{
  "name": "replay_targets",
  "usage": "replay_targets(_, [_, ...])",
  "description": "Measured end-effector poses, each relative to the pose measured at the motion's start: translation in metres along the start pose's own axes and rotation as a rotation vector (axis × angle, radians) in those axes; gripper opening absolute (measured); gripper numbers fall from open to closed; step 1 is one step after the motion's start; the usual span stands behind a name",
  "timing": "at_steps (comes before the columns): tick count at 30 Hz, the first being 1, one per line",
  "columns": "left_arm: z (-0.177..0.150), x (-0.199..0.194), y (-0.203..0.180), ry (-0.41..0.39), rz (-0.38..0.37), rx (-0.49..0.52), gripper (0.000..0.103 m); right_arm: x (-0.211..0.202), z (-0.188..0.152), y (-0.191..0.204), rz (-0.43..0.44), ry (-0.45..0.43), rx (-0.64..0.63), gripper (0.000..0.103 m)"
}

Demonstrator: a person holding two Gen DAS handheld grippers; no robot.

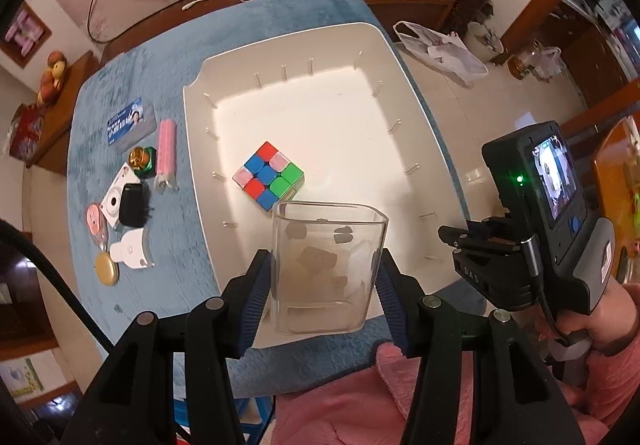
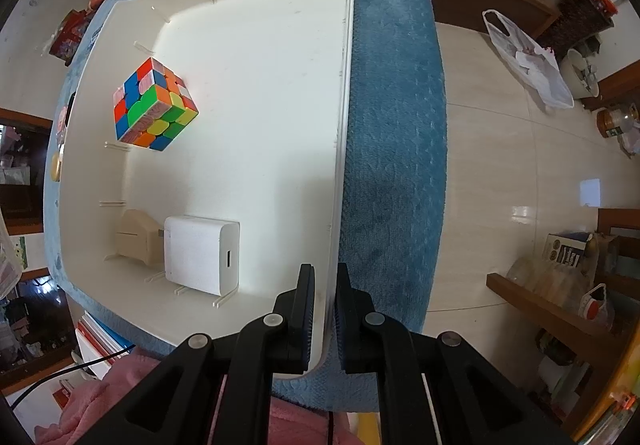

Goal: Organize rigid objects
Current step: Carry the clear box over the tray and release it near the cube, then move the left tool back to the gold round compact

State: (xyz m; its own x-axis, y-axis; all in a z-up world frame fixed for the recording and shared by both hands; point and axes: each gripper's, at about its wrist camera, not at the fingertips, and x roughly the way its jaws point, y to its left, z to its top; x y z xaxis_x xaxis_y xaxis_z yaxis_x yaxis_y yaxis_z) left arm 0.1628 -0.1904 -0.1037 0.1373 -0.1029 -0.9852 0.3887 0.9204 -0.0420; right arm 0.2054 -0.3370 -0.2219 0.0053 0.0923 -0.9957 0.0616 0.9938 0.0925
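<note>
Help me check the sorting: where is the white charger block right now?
In the right wrist view the white charger block lies inside the white bin, at its near left corner, below the puzzle cube.

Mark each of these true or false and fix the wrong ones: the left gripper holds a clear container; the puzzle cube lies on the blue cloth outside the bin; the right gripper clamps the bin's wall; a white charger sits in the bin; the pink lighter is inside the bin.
1. The left gripper holds a clear container. True.
2. The puzzle cube lies on the blue cloth outside the bin. False: it is inside the white bin.
3. The right gripper clamps the bin's wall. True.
4. A white charger sits in the bin. True.
5. The pink lighter is inside the bin. False: it lies on the cloth beside it.
</note>
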Motion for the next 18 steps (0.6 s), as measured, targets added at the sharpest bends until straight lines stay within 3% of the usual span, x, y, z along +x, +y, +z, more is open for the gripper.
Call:
replay_targets(8, [0.000, -0.003, 0.001, -0.016, -0.002, 0.020, 0.056, 0.001, 0.002, 0.001, -0.025, 0.005, 0.006, 0.009])
replay_targets(12, [-0.003, -0.005, 0.005, -0.021, 0.012, 0.028, 0.078, 0.000, 0.002, 0.001, -0.028, 0.007, 0.023, 0.009])
replay_targets(18, [-0.010, -0.009, 0.018, -0.035, 0.026, 0.026, 0.079, 0.000, 0.003, 0.000, -0.036, 0.010, 0.062, 0.010])
